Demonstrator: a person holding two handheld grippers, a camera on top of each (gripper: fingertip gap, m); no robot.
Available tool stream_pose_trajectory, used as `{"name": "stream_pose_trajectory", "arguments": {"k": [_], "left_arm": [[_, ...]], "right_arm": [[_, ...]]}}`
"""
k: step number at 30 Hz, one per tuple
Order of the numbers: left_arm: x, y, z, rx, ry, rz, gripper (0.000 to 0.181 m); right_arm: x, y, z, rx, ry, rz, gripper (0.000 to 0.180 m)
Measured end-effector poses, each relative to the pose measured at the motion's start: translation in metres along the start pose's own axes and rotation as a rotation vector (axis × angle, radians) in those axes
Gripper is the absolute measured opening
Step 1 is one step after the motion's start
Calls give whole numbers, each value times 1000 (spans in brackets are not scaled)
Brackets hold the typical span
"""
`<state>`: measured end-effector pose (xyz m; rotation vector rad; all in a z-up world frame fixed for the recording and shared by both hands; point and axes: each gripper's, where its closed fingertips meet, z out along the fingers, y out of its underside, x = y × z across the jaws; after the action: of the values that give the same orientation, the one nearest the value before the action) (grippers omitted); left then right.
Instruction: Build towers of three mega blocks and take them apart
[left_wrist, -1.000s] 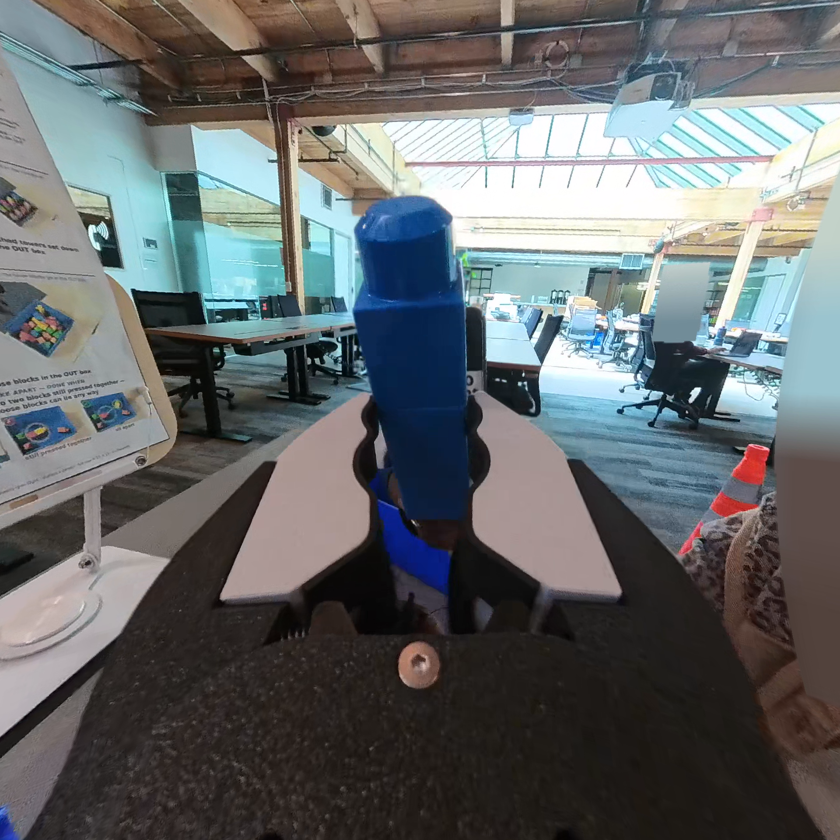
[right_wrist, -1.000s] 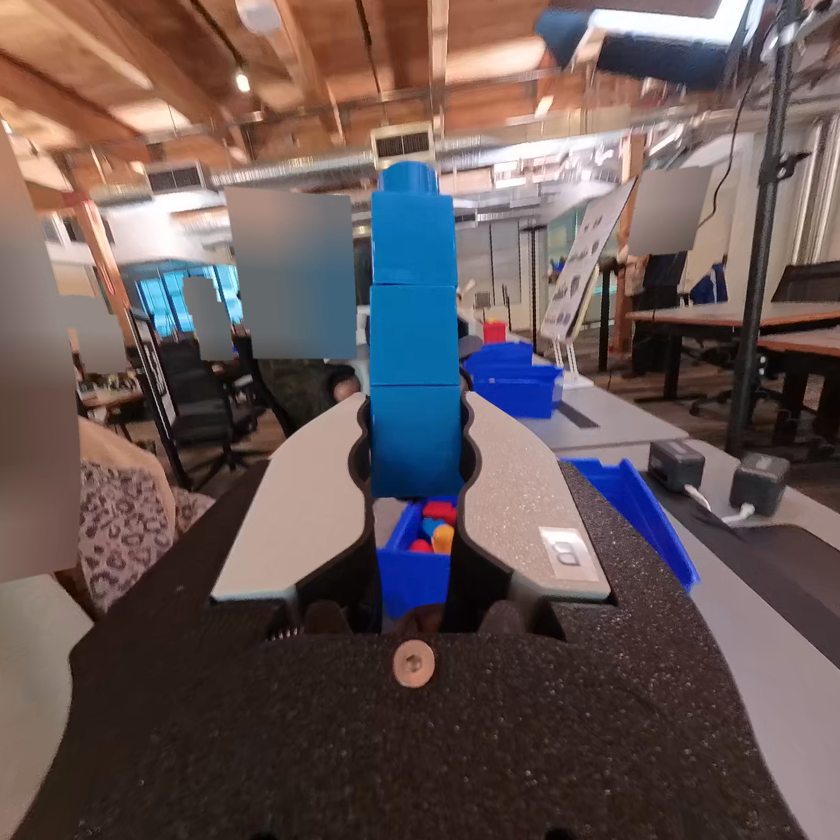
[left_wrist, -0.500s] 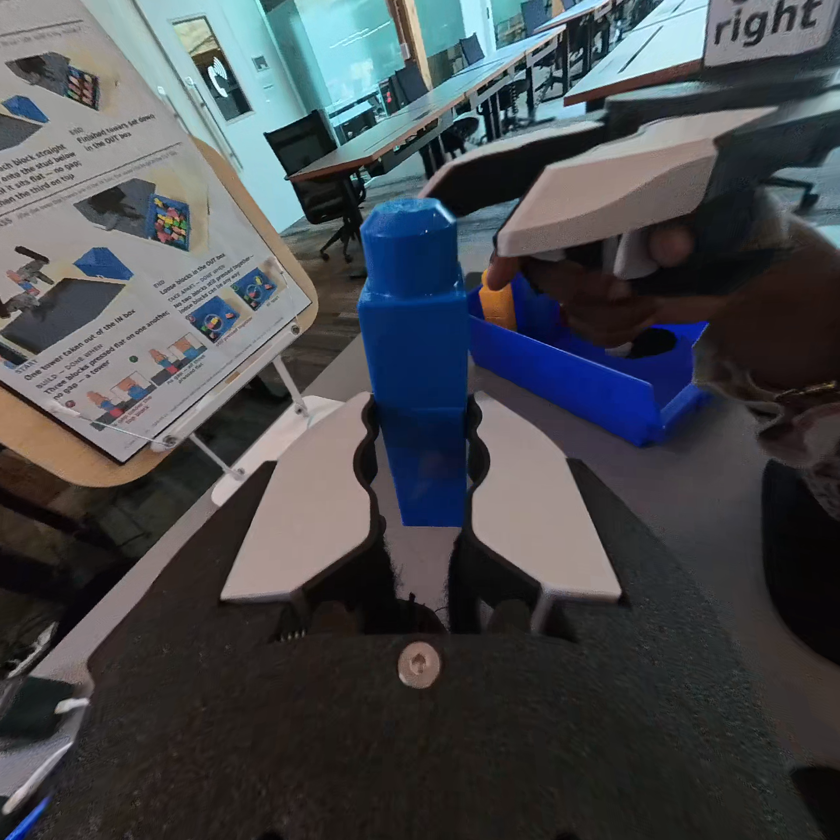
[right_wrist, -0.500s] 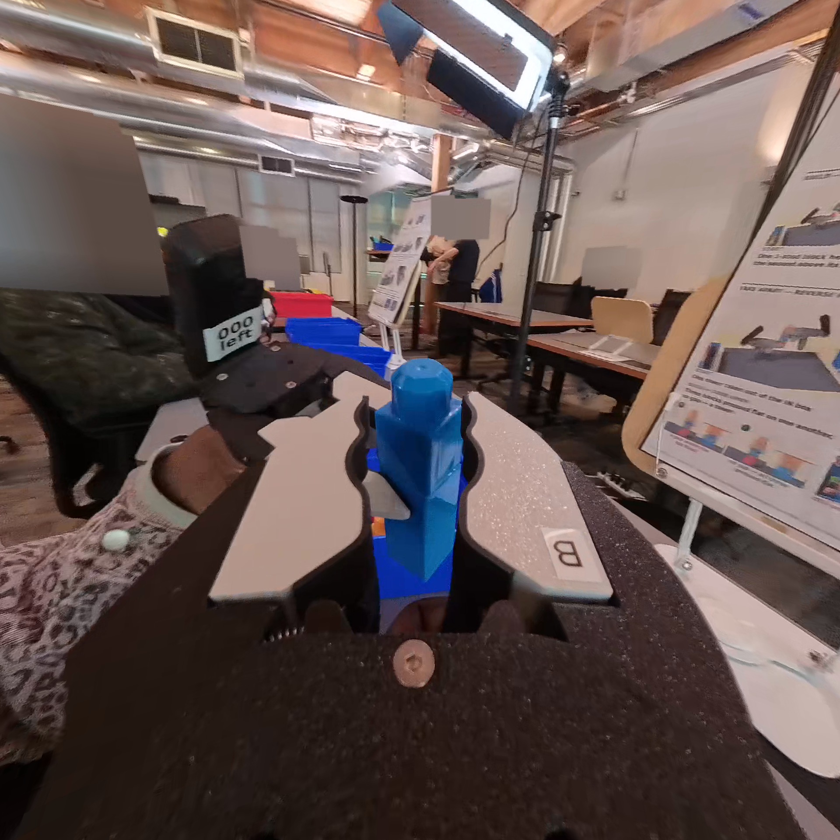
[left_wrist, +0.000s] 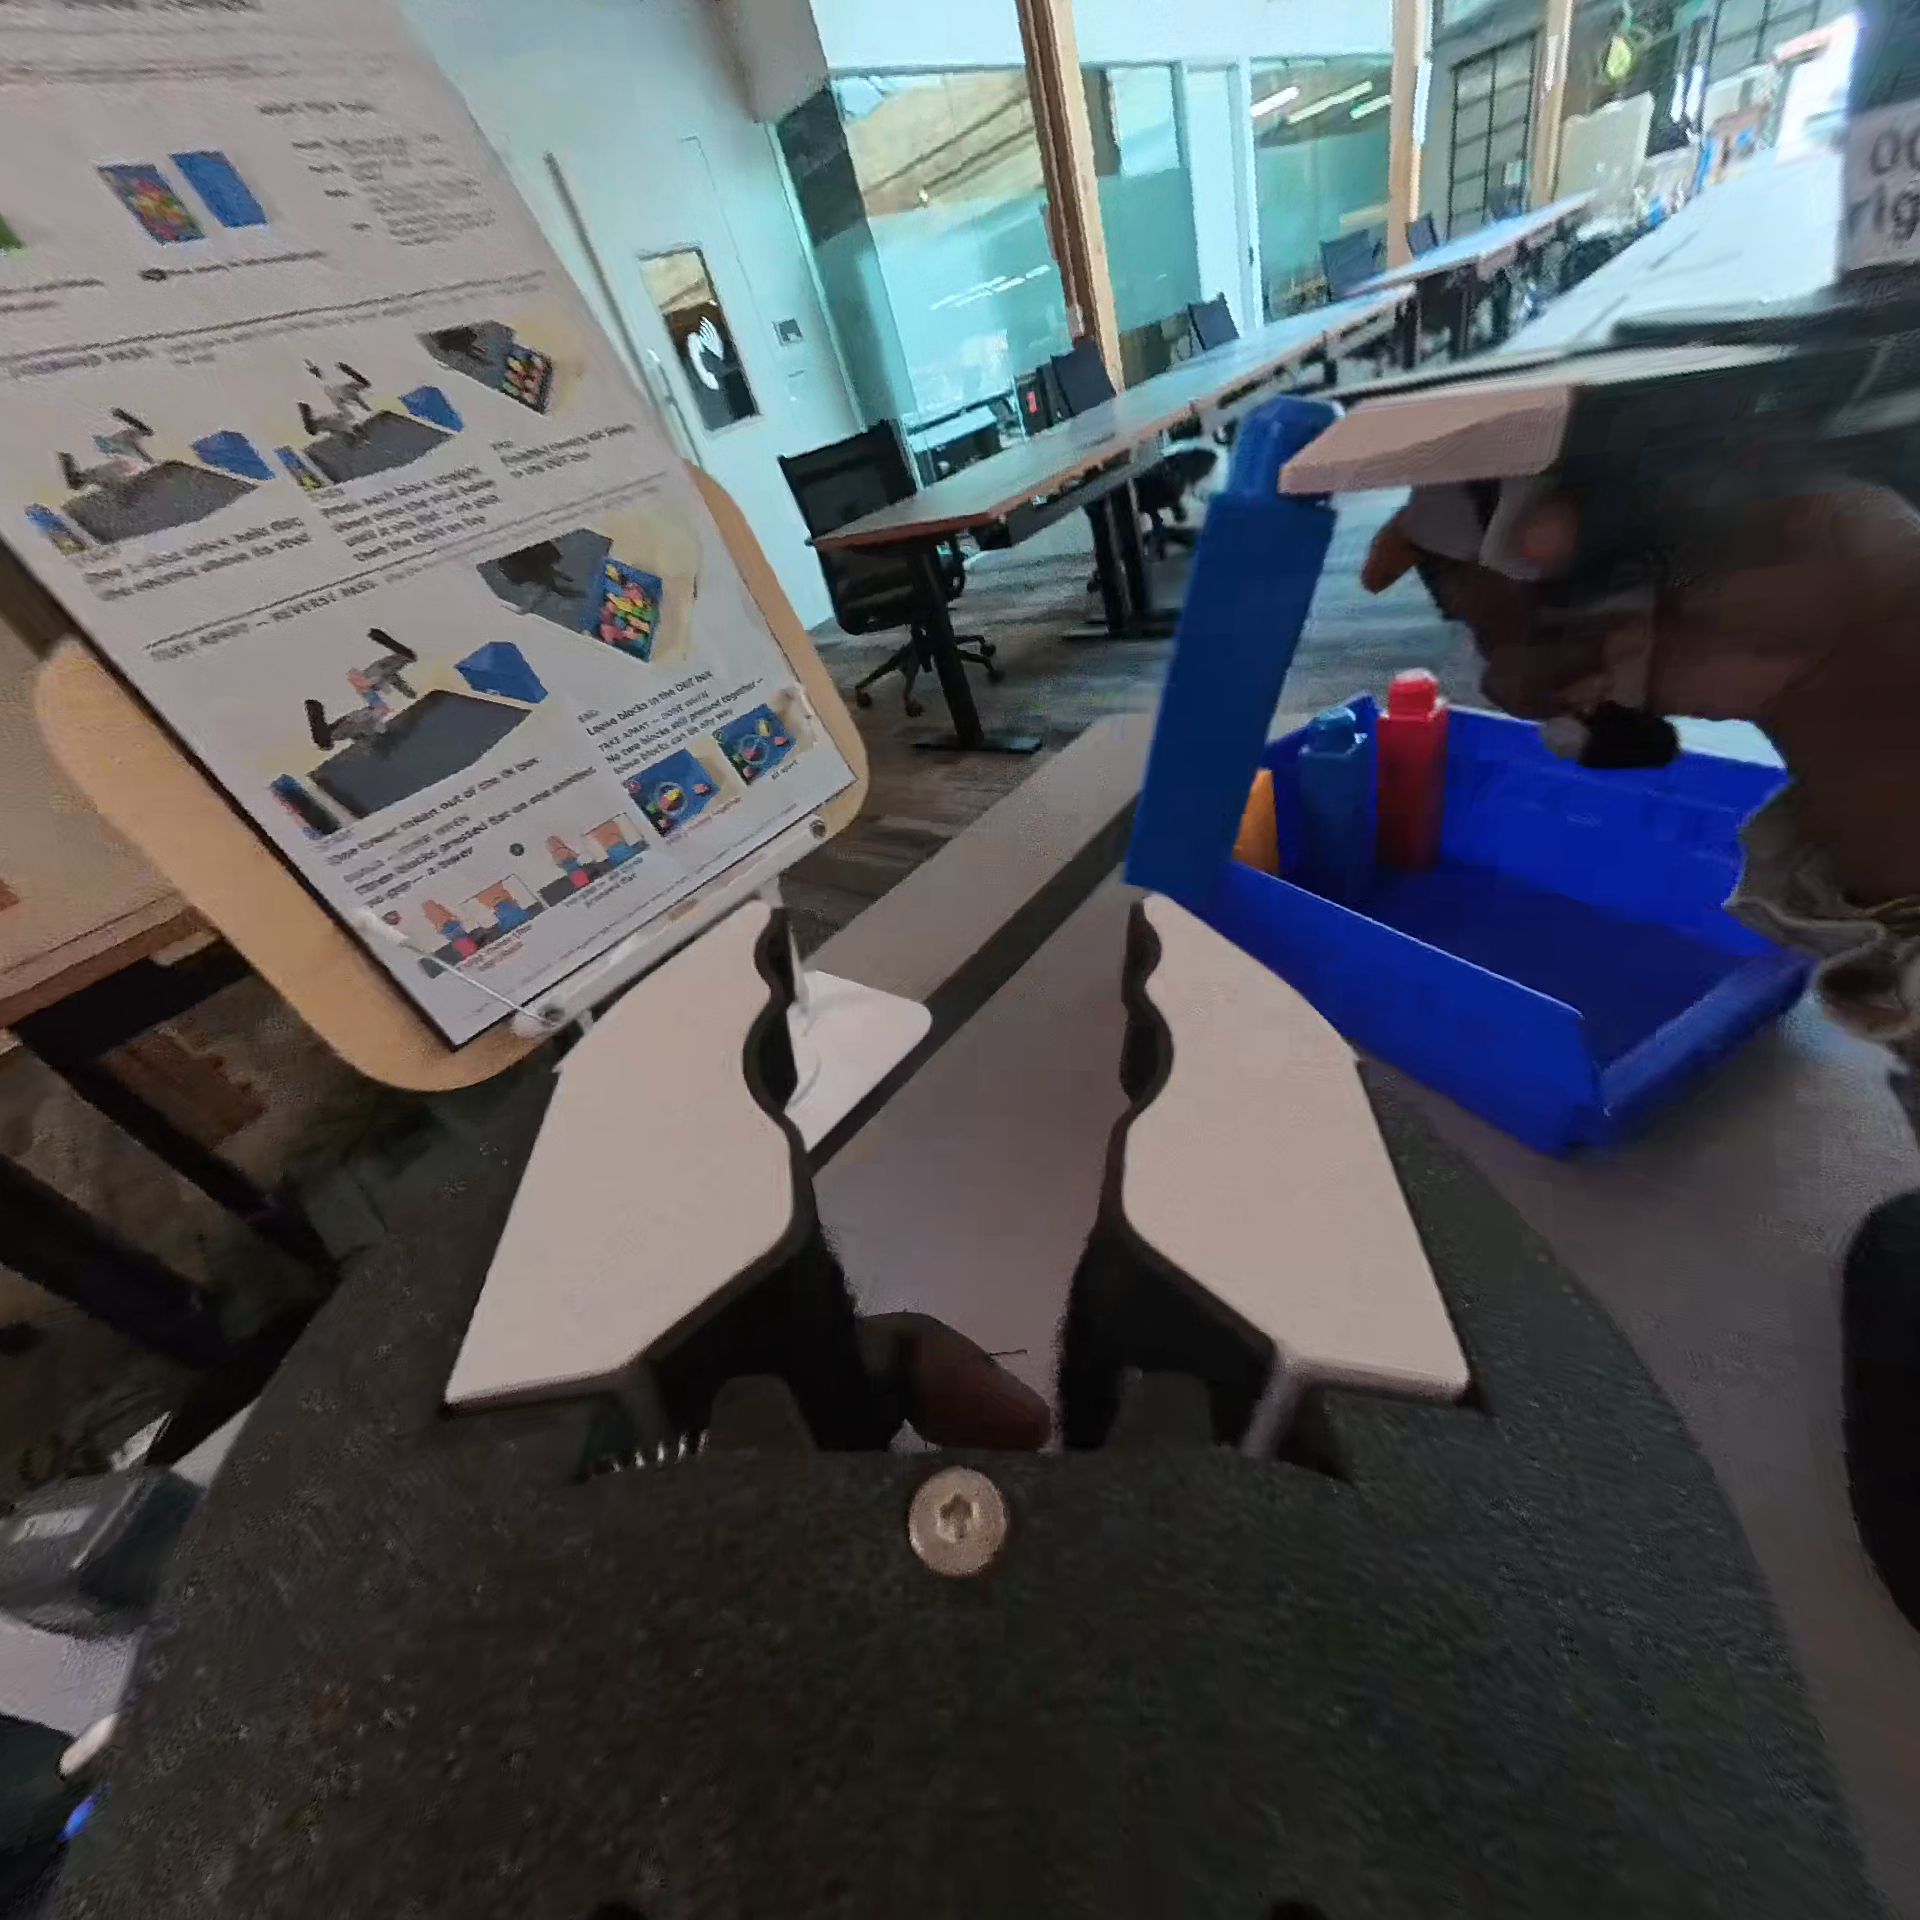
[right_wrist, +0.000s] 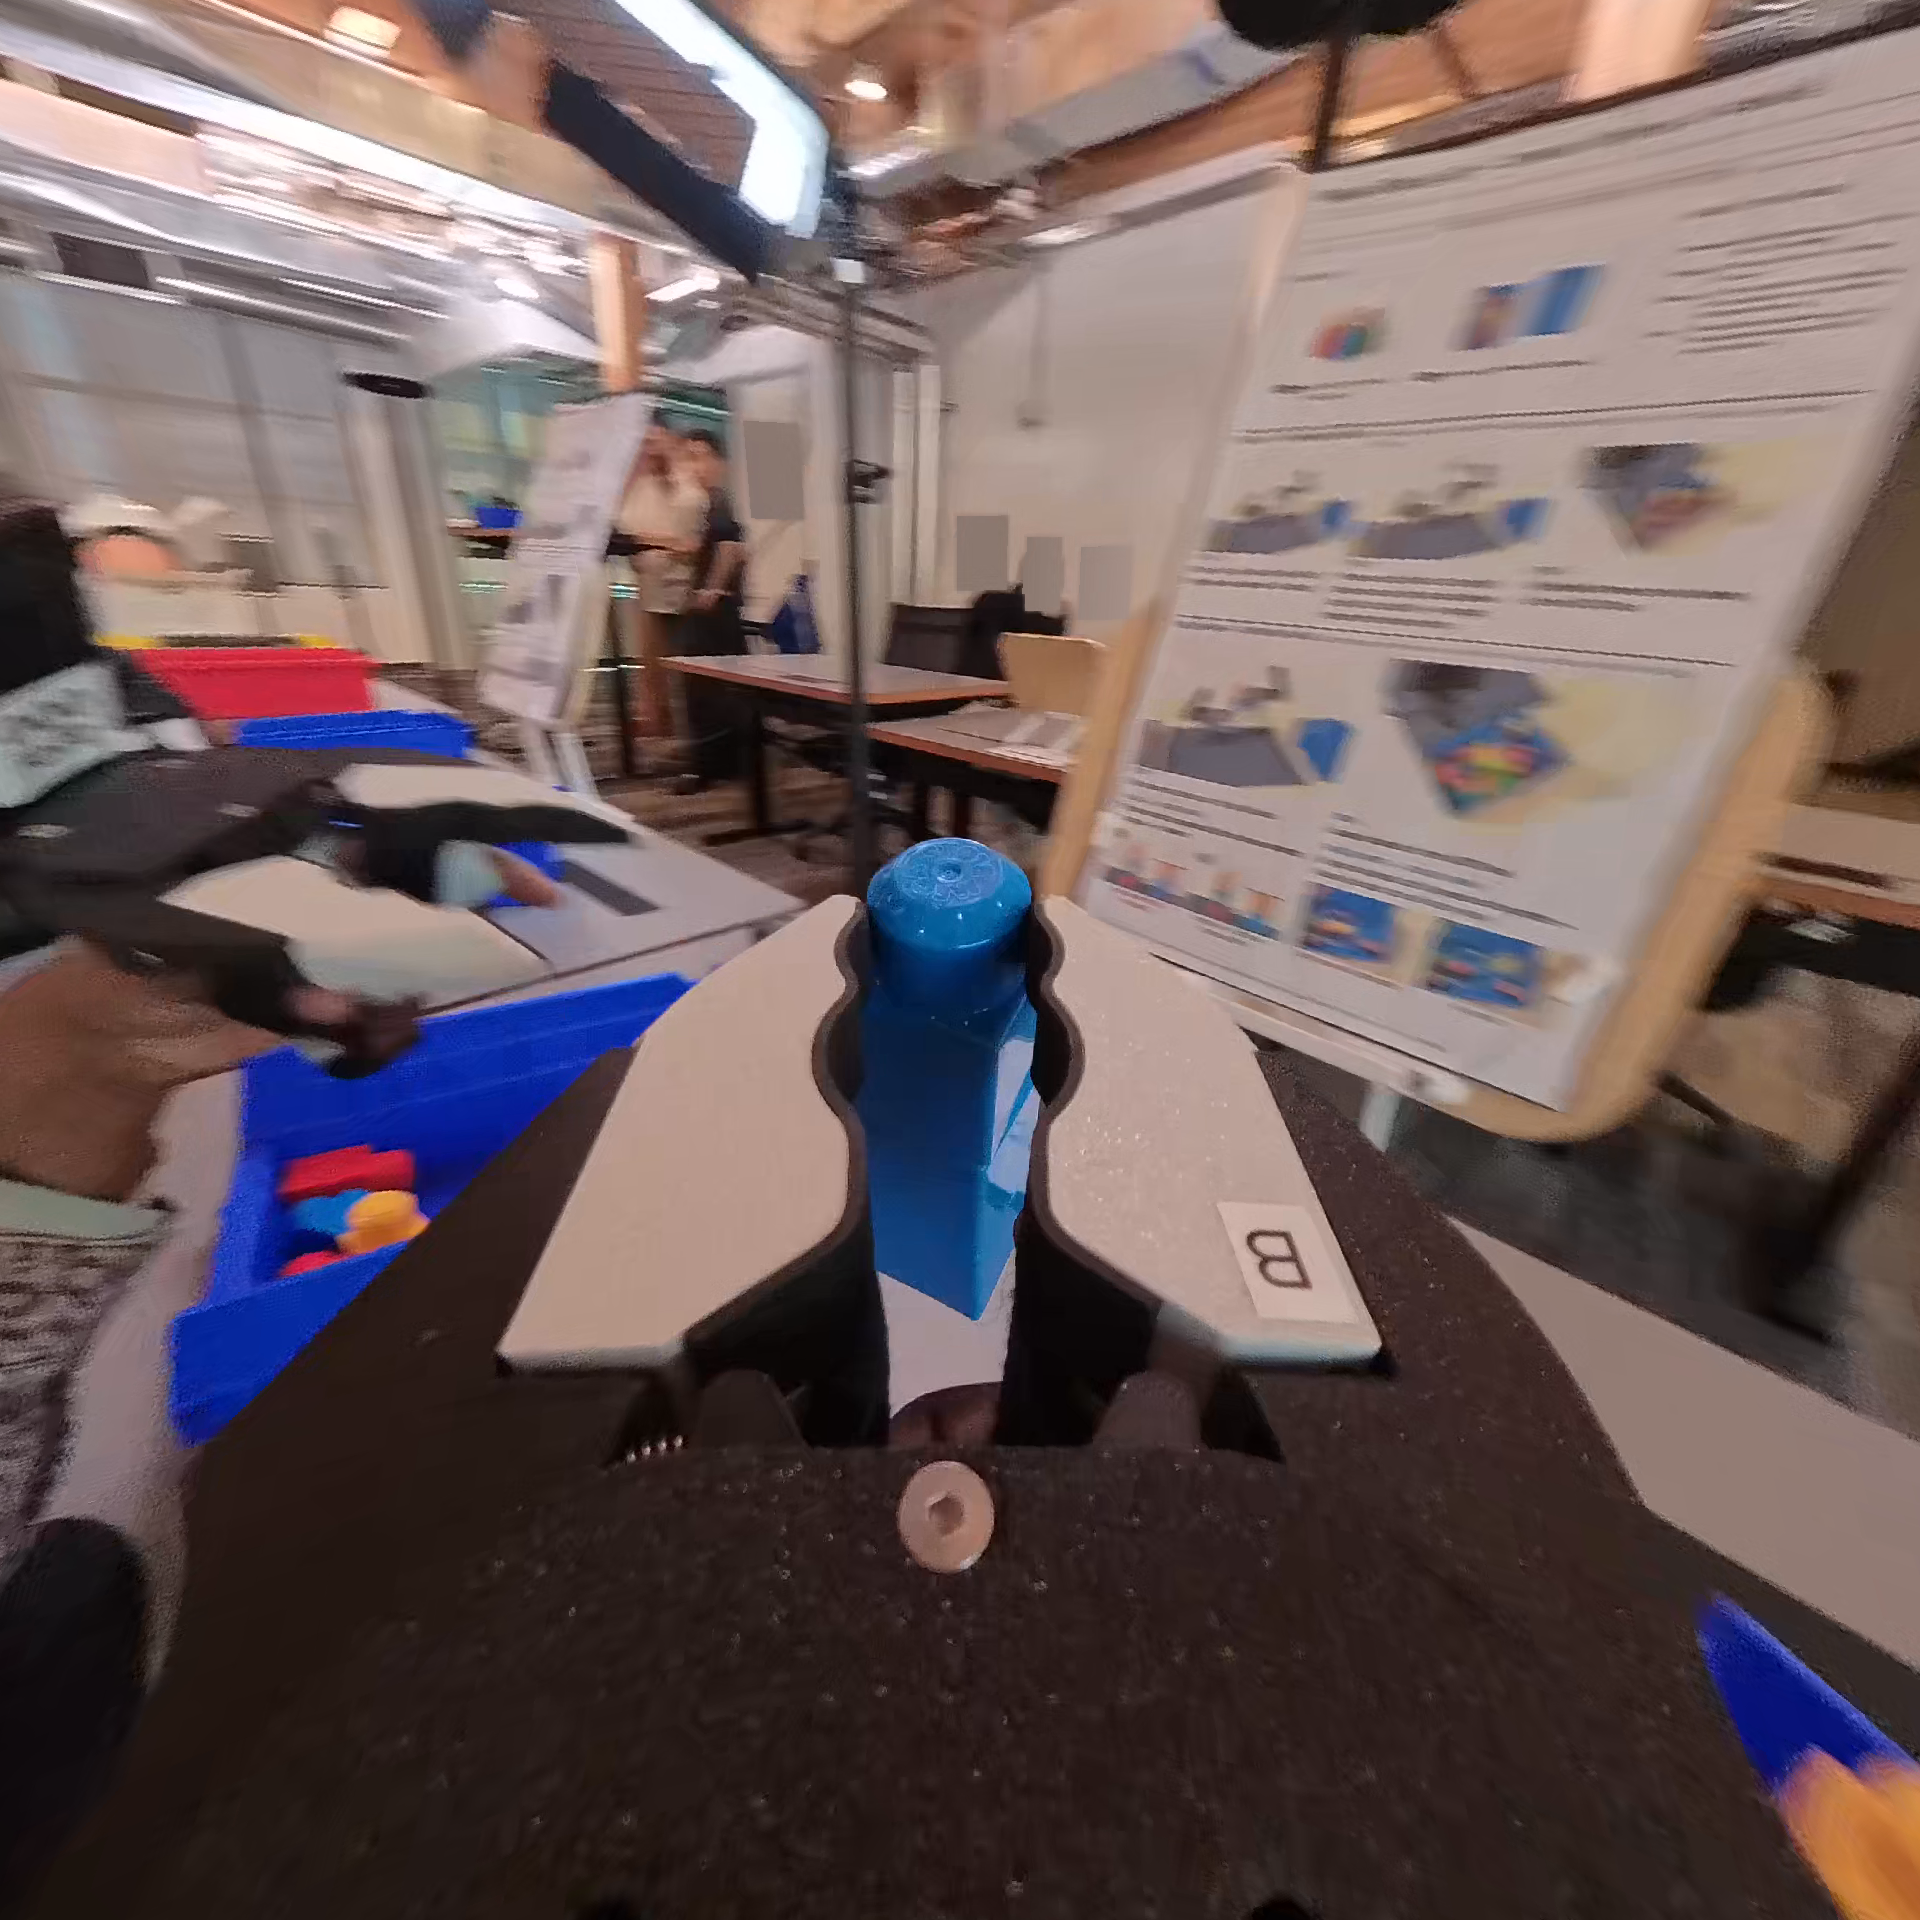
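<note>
Right gripper (right_wrist: 945, 997) clamps blue block tower (right_wrist: 951, 1070) mid-frame; left gripper (left_wrist: 951, 987) open, empty. Light rigid plastic, grip flat sides.

I see a glossy plastic tower (right_wrist: 951, 1081), matt foam on my gripper (right_wrist: 945, 1029), a smooth plastic bin (left_wrist: 1496, 997).

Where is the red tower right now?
In the left wrist view, the red tower stands upright in the blue bin on the right, beside a blue tower.

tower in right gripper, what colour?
Blue tower, all of it; clearest in the right wrist view.
</note>
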<state>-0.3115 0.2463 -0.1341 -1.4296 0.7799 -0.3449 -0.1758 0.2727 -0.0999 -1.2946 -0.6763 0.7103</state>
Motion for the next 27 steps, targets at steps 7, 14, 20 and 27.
{"name": "stream_pose_trajectory", "arguments": {"k": [7, 14, 20, 27], "left_arm": [[-75, -20, -65, 203, -308, -123, 50], [-110, -13, -110, 246, -462, -163, 46], [-124, -5, -130, 266, -529, -183, 43], [-127, 2, -134, 239, -552, -172, 43]], "right_arm": [[124, 48, -76, -194, 442, 33, 28], [179, 140, -101, -395, 526, 123, 28], [191, 171, -105, -355, 496, 176, 28], [192, 191, -107, -441, 492, 158, 28]]}}
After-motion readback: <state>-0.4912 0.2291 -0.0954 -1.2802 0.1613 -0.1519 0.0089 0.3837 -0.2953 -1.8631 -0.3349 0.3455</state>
